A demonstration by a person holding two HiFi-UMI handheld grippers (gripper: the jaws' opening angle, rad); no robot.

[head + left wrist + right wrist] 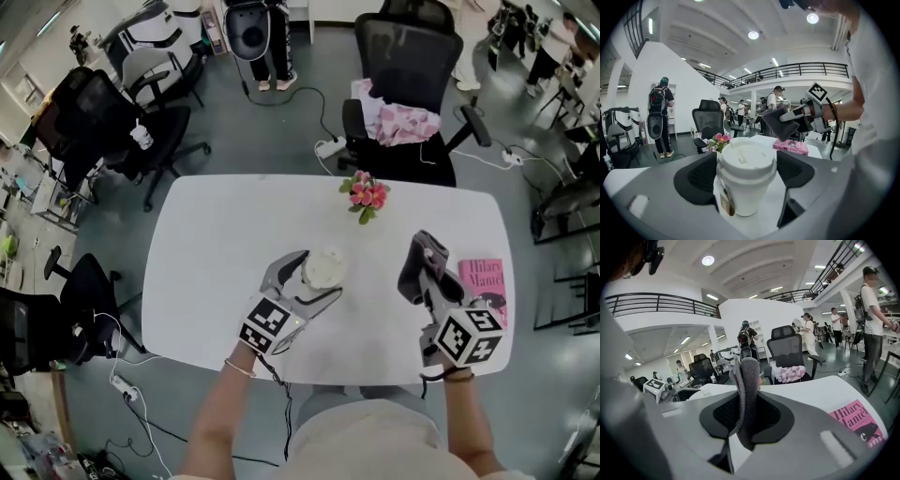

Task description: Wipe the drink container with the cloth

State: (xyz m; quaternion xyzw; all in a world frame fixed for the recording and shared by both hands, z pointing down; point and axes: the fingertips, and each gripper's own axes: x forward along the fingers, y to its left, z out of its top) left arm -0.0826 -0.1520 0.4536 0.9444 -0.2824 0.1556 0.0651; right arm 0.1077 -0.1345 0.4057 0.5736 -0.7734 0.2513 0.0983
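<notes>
A white paper cup (pixel 324 268) with a white lid and a small brown tag stands on the white table (pixel 211 253). My left gripper (pixel 319 276) has its jaws round the cup, and both dark pads lie against its sides just under the lid (pixel 745 157). My right gripper (pixel 422 272) hovers to the right of the cup, apart from it, and is shut on a folded grey cloth (pixel 418 255). In the right gripper view the cloth (pixel 748 390) stands upright between the pads. The left gripper view shows that cloth (pixel 776 124) beyond the cup.
A small bunch of pink flowers (pixel 366 194) lies at the table's far edge. A pink book (pixel 485 281) lies near the right edge beside my right gripper. A black office chair (pixel 403 94) with pink fabric on it stands behind the table; more chairs at left.
</notes>
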